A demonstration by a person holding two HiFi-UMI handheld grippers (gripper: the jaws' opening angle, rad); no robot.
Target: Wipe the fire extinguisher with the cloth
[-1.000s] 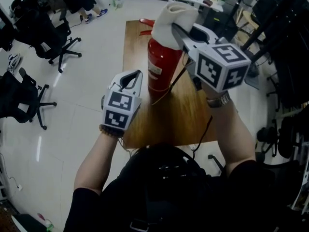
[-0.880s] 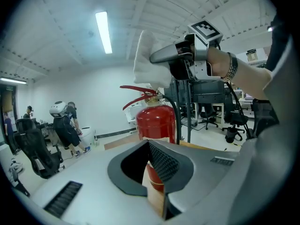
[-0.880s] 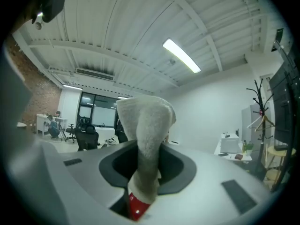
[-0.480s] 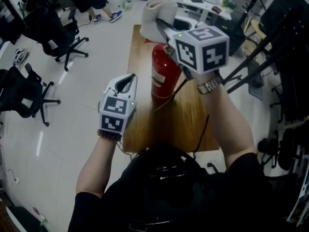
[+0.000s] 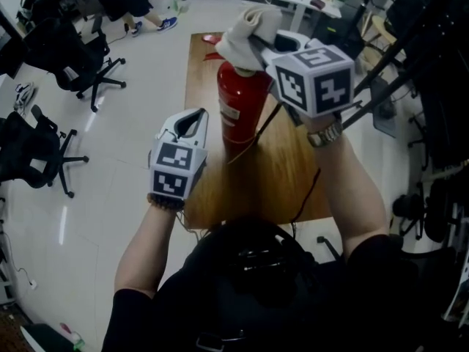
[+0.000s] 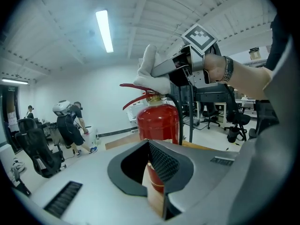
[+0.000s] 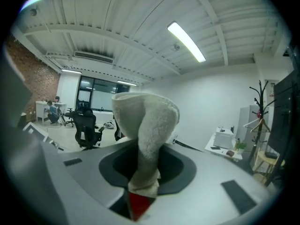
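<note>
One red fire extinguisher (image 5: pixel 236 112) stands upright on one wooden table (image 5: pixel 282 178), towards its left edge; one black hose (image 5: pixel 268 117) runs down the right side of the cylinder, and two red levers (image 6: pixel 136 86) jut from its head

There are two hand-held grippers, each with one marker cube; the right gripper (image 5: pixel 258 46) is raised above the extinguisher with its jaws clamped on the one white cloth (image 5: pixel 245 39); the cloth bunches up out of the jaws in a thick fold and sits against the top of the extinguisher's head, with red showing just under it in the right gripper view; one wristwatch (image 5: pixel 326 134) is on the right wrist

The left gripper (image 5: pixel 192 118) has its jaws together with nothing between them; it is held lower, just beside the left of the cylinder and apart from it, over the table's left edge; in the left gripper view the extinguisher rises straight ahead beyond the closed tips

On the pale floor at the left stand a black office chair (image 5: pixel 86 59) and a second chair (image 5: pixel 35 151), well apart from the table
</note>
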